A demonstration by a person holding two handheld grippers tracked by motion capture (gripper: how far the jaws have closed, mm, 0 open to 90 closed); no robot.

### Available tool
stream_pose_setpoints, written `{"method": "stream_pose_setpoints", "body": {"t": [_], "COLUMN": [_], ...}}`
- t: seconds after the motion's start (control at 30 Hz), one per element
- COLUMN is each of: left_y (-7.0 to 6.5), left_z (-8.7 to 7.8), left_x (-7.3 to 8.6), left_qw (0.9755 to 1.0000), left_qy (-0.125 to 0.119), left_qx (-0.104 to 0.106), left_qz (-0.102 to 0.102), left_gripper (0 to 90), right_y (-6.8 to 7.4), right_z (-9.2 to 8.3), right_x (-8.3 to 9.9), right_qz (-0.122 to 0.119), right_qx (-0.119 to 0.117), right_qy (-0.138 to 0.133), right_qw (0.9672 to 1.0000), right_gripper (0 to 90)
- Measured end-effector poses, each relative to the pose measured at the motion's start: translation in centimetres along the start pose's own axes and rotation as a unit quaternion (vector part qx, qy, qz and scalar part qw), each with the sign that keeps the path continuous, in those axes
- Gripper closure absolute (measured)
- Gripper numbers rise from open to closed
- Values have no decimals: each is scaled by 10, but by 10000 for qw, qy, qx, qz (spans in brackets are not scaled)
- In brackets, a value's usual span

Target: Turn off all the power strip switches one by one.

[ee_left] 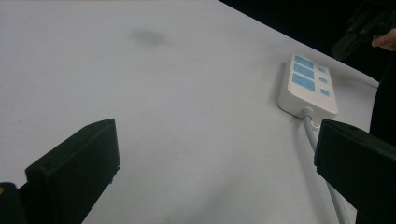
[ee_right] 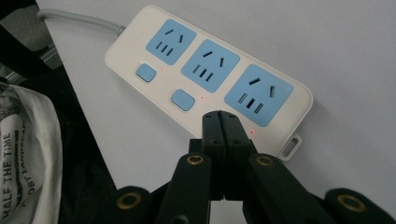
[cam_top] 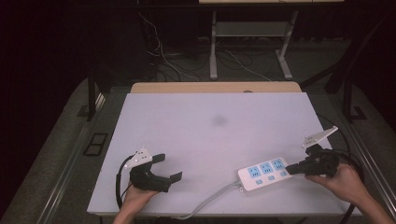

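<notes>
A white power strip [cam_top: 264,173] with three blue sockets and blue switches lies at the table's near right, and its grey cable [cam_top: 210,198] runs off toward the front edge. My right gripper [cam_top: 290,169] is shut, its tips [ee_right: 220,119] down on the strip [ee_right: 210,70] beside the end socket, covering the spot in line with the two visible switches. A small red dot shows beside each switch. My left gripper [cam_top: 169,167] is held open at the near left, nothing between its jaws [ee_left: 217,140]. From there the strip [ee_left: 306,86] lies to the far right.
The white table top [cam_top: 210,121] has a dark smudge [cam_top: 218,120] near its middle and a wooden edge [cam_top: 215,87] at the back. Desk legs and loose cables lie on the floor beyond. White printed cloth [ee_right: 28,154] hangs at the table's near edge.
</notes>
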State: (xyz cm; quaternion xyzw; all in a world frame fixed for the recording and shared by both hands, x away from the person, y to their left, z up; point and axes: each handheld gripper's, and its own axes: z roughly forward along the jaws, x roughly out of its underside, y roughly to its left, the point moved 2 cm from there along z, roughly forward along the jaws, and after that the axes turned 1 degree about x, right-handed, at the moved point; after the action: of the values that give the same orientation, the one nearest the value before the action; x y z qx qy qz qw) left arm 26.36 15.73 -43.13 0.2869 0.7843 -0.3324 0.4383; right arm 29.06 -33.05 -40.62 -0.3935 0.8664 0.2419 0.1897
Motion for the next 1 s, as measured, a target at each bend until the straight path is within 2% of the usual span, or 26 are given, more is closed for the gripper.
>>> {"method": "stream_pose_setpoints", "body": {"t": [0.23,0.47,0.53,0.87,1.0], "left_y": [0,0,1,0,0], "left_z": [0,0,0,0,1], "left_x": [0,0,0,0,0], "left_qw": [10000,10000,10000,10000,10000], "left_qy": [-4,-1,-12,22,38], "left_qx": [-5,-7,-6,10,23], "left_qz": [-2,-11,-14,-7,2], "left_gripper": [0,0,0,0,0], "right_y": [-5,-6,-6,-6,-7], "right_z": [10,19,22,24,24], "right_x": [4,6,7,6,8], "right_qz": [112,119,112,56,119], "right_qx": [-62,-57,-18,4,-55], "right_qy": [-78,-168,-121,-204,-280], "right_qw": [9999,9998,9999,9998,9995], "right_gripper": [899,899,899,900,900]}}
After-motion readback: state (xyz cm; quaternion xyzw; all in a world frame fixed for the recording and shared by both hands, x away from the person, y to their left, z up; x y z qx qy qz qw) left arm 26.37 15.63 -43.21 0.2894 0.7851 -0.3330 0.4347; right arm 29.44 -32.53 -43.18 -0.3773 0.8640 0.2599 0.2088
